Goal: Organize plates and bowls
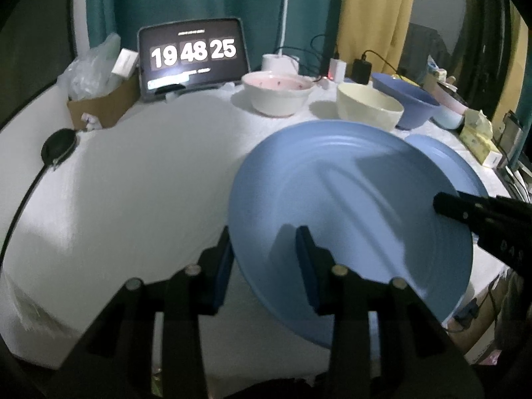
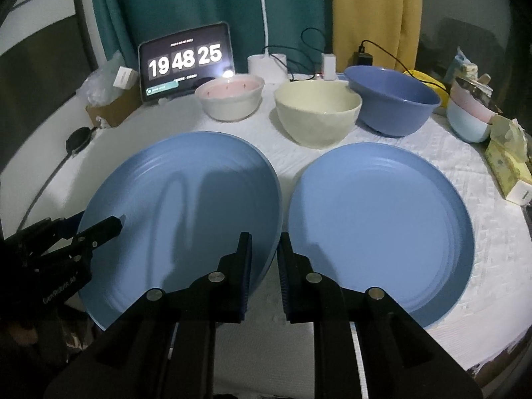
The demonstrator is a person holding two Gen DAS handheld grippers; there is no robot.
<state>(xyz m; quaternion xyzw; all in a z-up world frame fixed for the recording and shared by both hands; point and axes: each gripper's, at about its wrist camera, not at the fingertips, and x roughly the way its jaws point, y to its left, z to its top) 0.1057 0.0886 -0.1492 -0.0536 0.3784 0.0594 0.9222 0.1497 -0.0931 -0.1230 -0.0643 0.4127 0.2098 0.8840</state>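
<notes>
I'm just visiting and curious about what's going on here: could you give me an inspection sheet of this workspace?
Surface: white textured cloth.
Job's things: left blue plate held tilted by both tools; second blue plate flat beside it; pink-lined bowl, cream bowl and blue bowl behind; stacked pastel bowls far right.
Clutter: tablet clock, cardboard box with bags, tissue box.
Tools: left tool shut on that plate's left rim; right tool shut on its right rim.
Cables: black cable at left; charger leads at back.
Surroundings: teal curtain, yellow curtain, lamp stem.
</notes>
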